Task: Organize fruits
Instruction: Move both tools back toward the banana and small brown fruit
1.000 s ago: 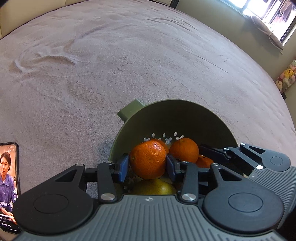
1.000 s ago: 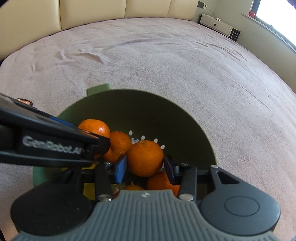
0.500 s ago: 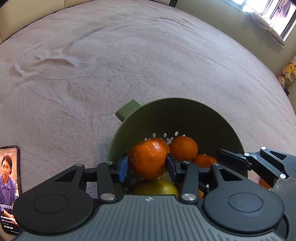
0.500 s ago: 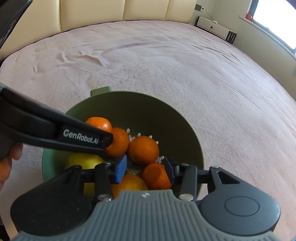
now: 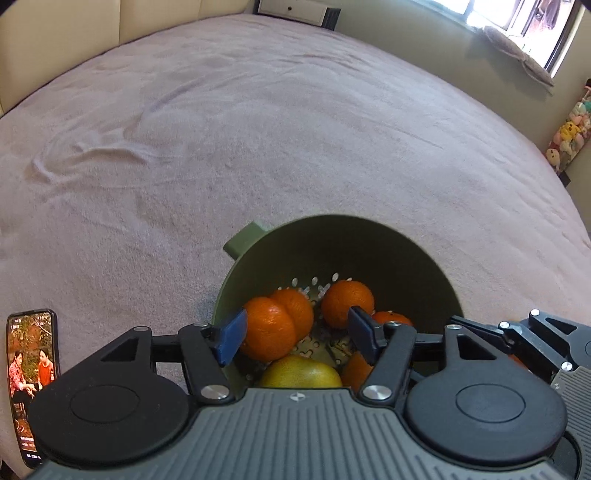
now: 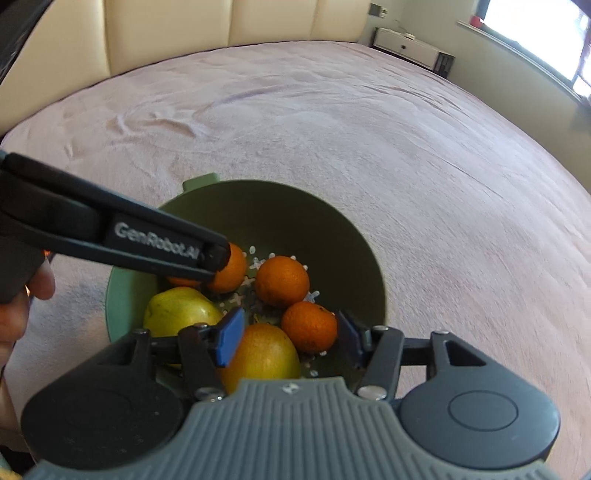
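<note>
A green colander bowl (image 5: 343, 243) (image 6: 280, 214) stands on the pink bedspread and holds several oranges and two yellow-green fruits. My left gripper (image 5: 297, 336) hovers over the bowl's near rim with its jaws opening. An orange (image 5: 271, 332) lies in the bowl just past its left pad, and the right pad is clear of it. My right gripper (image 6: 288, 340) is also opening above the bowl, with no pad pressing on fruit. Below it lie an orange (image 6: 309, 326) and a yellow-green fruit (image 6: 262, 356). One left finger (image 6: 129, 240) crosses the right wrist view.
A phone (image 5: 31, 369) with a lit screen lies on the bedspread left of the bowl. A person's hand (image 6: 22, 295) holds the left gripper. The wide bedspread (image 5: 258, 147) stretches beyond the bowl, with a cream headboard (image 6: 221, 22) behind and a window at the right.
Both grippers have let go of the oranges they held and opened wide. Those oranges now lie in the bowl. Both grippers have risen and drawn back a little.
</note>
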`<state>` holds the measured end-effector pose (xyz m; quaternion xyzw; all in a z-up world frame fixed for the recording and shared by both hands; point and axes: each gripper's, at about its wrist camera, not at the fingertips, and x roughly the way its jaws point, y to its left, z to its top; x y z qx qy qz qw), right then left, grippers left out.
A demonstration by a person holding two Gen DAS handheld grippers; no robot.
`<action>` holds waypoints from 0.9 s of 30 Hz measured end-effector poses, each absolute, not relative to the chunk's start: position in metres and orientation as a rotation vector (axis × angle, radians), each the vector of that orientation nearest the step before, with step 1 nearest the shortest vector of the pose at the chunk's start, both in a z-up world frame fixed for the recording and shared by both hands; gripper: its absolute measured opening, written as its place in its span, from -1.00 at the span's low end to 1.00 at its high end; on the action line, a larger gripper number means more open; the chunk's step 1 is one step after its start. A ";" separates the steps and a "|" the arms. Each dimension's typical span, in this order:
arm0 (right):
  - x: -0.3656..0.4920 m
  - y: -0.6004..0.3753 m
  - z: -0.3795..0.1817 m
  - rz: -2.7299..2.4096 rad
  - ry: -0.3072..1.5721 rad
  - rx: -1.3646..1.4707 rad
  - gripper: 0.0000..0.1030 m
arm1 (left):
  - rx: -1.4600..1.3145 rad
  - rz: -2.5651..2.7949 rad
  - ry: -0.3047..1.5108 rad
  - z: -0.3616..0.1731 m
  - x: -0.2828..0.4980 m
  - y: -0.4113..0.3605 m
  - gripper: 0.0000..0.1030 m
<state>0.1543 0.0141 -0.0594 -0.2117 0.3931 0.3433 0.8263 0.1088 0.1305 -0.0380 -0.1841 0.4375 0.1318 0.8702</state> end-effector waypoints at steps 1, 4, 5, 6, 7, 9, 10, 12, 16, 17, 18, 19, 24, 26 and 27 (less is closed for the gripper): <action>0.153 0.010 -0.057 0.716 0.836 -0.436 0.26 | -0.382 0.272 0.899 -0.034 0.107 0.129 0.43; 0.148 -0.004 -0.047 0.675 0.842 -0.384 0.28 | -0.363 0.253 0.855 -0.022 0.101 0.121 0.43; 0.145 -0.010 -0.043 0.661 0.845 -0.367 0.30 | -0.355 0.241 0.842 -0.018 0.100 0.116 0.43; 0.143 -0.015 -0.040 0.646 0.845 -0.353 0.30 | -0.348 0.227 0.831 -0.014 0.098 0.112 0.43; 0.139 -0.020 -0.037 0.630 0.843 -0.341 0.31 | -0.342 0.213 0.820 -0.011 0.097 0.107 0.43; 0.133 -0.030 -0.031 0.601 0.839 -0.318 0.31 | -0.333 0.178 0.806 -0.005 0.094 0.097 0.43; 0.129 -0.034 -0.028 0.588 0.836 -0.310 0.31 | -0.329 0.161 0.802 -0.003 0.093 0.092 0.43; 0.123 -0.042 -0.024 0.562 0.829 -0.295 0.31 | -0.324 0.134 0.796 0.001 0.090 0.083 0.43; 0.111 -0.063 -0.019 0.512 0.827 -0.259 0.31 | -0.309 0.087 0.791 0.005 0.082 0.065 0.43; 0.108 -0.069 -0.018 0.499 0.829 -0.246 0.31 | -0.302 0.075 0.794 0.005 0.080 0.060 0.43; 0.104 -0.074 -0.019 0.485 0.831 -0.234 0.31 | -0.295 0.065 0.799 0.004 0.079 0.056 0.43; 0.101 -0.079 -0.019 0.473 0.834 -0.223 0.31 | -0.285 0.054 0.804 0.004 0.078 0.051 0.43; 0.089 -0.104 -0.023 0.421 0.841 -0.179 0.31 | -0.239 0.017 0.818 -0.001 0.069 0.031 0.43; 0.081 -0.114 -0.025 0.395 0.838 -0.164 0.31 | -0.239 0.001 0.824 -0.003 0.065 0.024 0.43; 0.079 -0.118 -0.027 0.377 0.838 -0.156 0.32 | -0.242 -0.007 0.829 -0.003 0.063 0.022 0.43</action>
